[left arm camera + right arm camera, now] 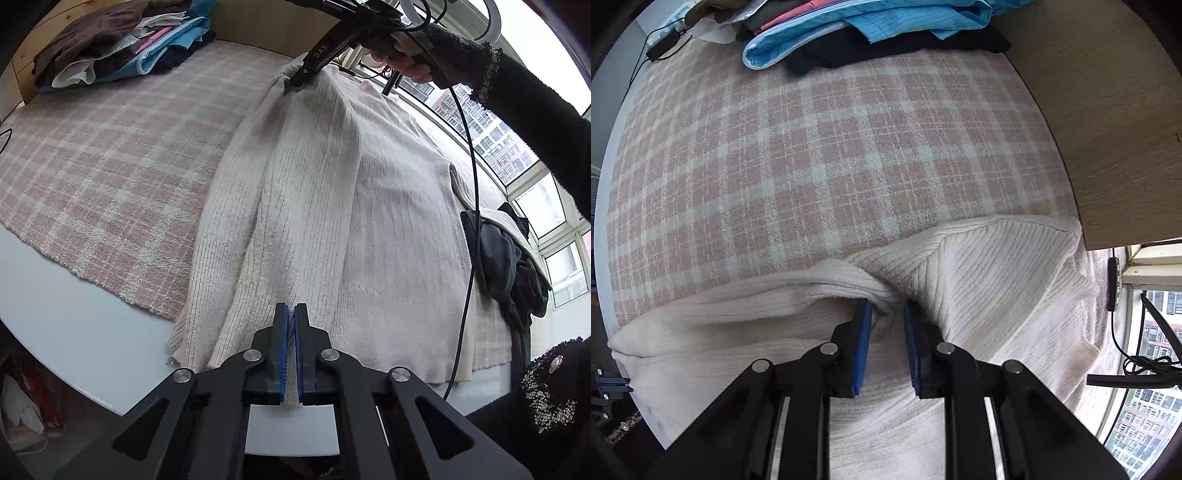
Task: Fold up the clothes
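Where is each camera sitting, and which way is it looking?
Left wrist: on the left hand-held gripper, looking along the sweater it pinches; the right hand-held gripper, a hand and a sleeve show.
Right wrist: on the right hand-held gripper, facing down at a sweater bunch between its fingers; no body shows.
Shared: sweater, plaid cloth, clothes pile.

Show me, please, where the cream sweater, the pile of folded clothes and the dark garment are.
cream sweater (388, 206), left wrist view, ribbed body.
pile of folded clothes (122, 48), left wrist view, top layers.
dark garment (506, 266), left wrist view, crumpled middle.
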Available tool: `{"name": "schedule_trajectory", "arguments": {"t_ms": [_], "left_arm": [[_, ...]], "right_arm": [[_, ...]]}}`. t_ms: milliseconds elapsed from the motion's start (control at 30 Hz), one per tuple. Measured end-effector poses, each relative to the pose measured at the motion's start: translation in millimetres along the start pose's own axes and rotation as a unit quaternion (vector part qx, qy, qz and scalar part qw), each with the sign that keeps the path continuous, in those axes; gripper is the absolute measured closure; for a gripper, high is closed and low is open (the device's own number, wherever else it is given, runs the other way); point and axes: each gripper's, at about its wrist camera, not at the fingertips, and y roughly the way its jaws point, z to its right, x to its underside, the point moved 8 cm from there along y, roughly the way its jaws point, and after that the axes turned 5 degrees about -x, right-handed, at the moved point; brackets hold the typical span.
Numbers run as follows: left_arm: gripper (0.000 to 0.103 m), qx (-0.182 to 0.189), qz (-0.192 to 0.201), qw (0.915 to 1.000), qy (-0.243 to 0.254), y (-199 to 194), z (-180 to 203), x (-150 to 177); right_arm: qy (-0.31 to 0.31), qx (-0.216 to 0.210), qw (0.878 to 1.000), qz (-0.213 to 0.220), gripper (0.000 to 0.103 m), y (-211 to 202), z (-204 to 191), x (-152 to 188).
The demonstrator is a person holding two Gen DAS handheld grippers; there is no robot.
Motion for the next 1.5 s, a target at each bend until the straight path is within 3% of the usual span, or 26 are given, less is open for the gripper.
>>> {"name": "schedule_trajectory", "arguments": {"t_ms": [233, 300, 433, 533, 633, 767, 933, 1033, 1067, 1100, 1167, 1233, 1333, 1400, 1500], "left_arm": [[0.1, 0.002, -0.003, 1.0, 0.003, 3.6, 1.7, 2.8], [0.1, 0.004, 0.002, 1.0, 0.004, 1.6, 2.6, 3.3], [0.101, 0.012, 0.019, 0.9997, -0.006, -12.5, 0.7, 2.2], [0.101, 0.007, 0.035, 0.9992, -0.019, -28.1, -6.3, 1.2], [0.101, -0.003, 0.044, 0.9987, -0.024, -37.8, -14.3, 1.9], [0.103, -0.026, 0.019, 0.9987, -0.04, -18.3, -28.8, 11.7], [0.103, -0.051, 0.012, 0.9967, -0.061, -15.9, -43.8, 20.8], [0.091, -0.013, 0.025, 0.9956, -0.089, -24.9, -44.4, 11.9], [0.081, -0.006, 0.034, 0.9955, -0.088, -27.4, -42.8, 7.8], [0.076, -0.013, 0.034, 0.9963, -0.077, -25.0, -40.5, 6.1], [0.076, -0.028, 0.026, 0.9977, -0.056, -18.3, -35.8, 4.9], [0.076, -0.034, 0.018, 0.9985, -0.04, -13.9, -31.8, 6.3], [0.073, -0.024, 0.02, 0.999, -0.032, -15.9, -28.3, 7.4], [0.073, -0.024, 0.016, 0.999, -0.033, -13.8, -28.6, 7.8], [0.073, -0.023, 0.019, 0.9988, -0.04, -16.0, -32.7, 8.8]], "right_arm": [[-0.029, 0.04, 0.999, 0.014, 0.084, 13.9, -1.6, 3.1], [0.01, 0.009, 1.0, 0.028, 0.092, 11.1, 6.1, 0.6], [0.085, -0.072, 0.992, 0.06, 0.096, -8.5, 16.5, -2.7], [0.136, -0.152, 0.974, 0.096, 0.096, -37.3, 20.0, -10.3], [0.172, -0.198, 0.957, 0.123, 0.096, -54.7, 20.9, -23.2], [0.212, -0.213, 0.945, 0.13, 0.096, -36.3, 25.4, -46.7], [0.222, -0.187, 0.952, 0.102, 0.096, 4.1, 16.9, -59.6], [0.228, -0.191, 0.95, 0.095, 0.096, 8.1, 12.5, -62.9], [0.231, -0.195, 0.949, 0.094, 0.096, 6.3, 12.1, -63.5], [0.229, -0.192, 0.95, 0.094, 0.096, 4.8, 12.0, -63.5], [0.224, -0.183, 0.953, 0.085, 0.095, 3.2, 11.1, -60.8], [0.2, -0.161, 0.964, 0.073, 0.093, -2.8, 6.5, -53.7], [0.176, -0.134, 0.971, 0.093, 0.077, -27.4, 0.9, -32.0], [0.193, -0.121, 0.965, 0.129, 0.047, -47.3, 5.7, -6.5], [0.244, -0.157, 0.944, 0.155, 0.043, -50.9, 9.6, 34.0]]}}
